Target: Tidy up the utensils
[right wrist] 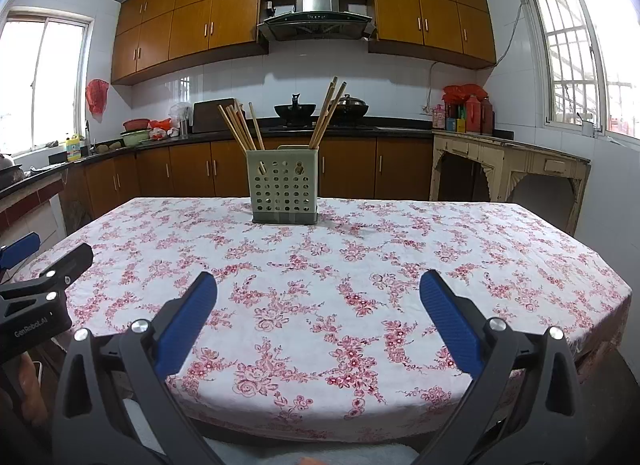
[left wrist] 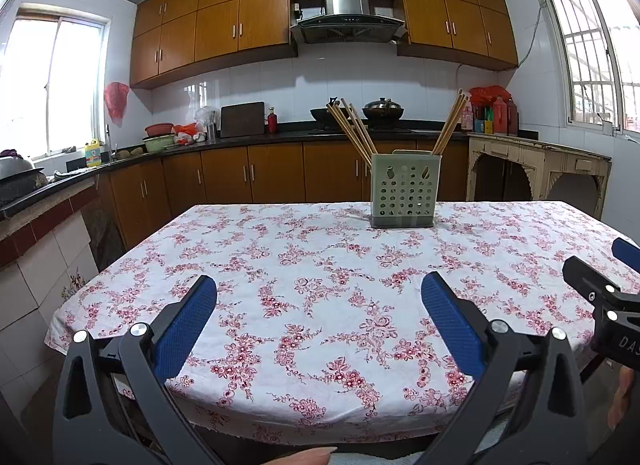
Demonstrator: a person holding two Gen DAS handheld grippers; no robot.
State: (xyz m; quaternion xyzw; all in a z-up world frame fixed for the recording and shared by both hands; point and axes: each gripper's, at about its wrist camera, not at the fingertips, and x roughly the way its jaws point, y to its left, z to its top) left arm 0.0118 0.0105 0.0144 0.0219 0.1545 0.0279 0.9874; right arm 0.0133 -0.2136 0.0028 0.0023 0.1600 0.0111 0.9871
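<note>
A pale green perforated utensil holder (left wrist: 403, 192) (right wrist: 284, 187) stands at the far side of the table. Several wooden chopsticks (left wrist: 352, 131) (right wrist: 240, 127) lean left in its left compartment, and a few more chopsticks (left wrist: 450, 125) (right wrist: 326, 115) lean right in its right compartment. My left gripper (left wrist: 319, 293) is open and empty above the table's near edge. My right gripper (right wrist: 318, 291) is also open and empty at the near edge. Each gripper shows at the edge of the other's view: the right one (left wrist: 612, 277) and the left one (right wrist: 36, 261).
The table is covered by a white cloth with red flowers (left wrist: 320, 273) (right wrist: 340, 265). Behind it runs a dark kitchen counter (left wrist: 248, 137) with bowls, bottles and woks. A cream side table (left wrist: 536, 165) stands at the right.
</note>
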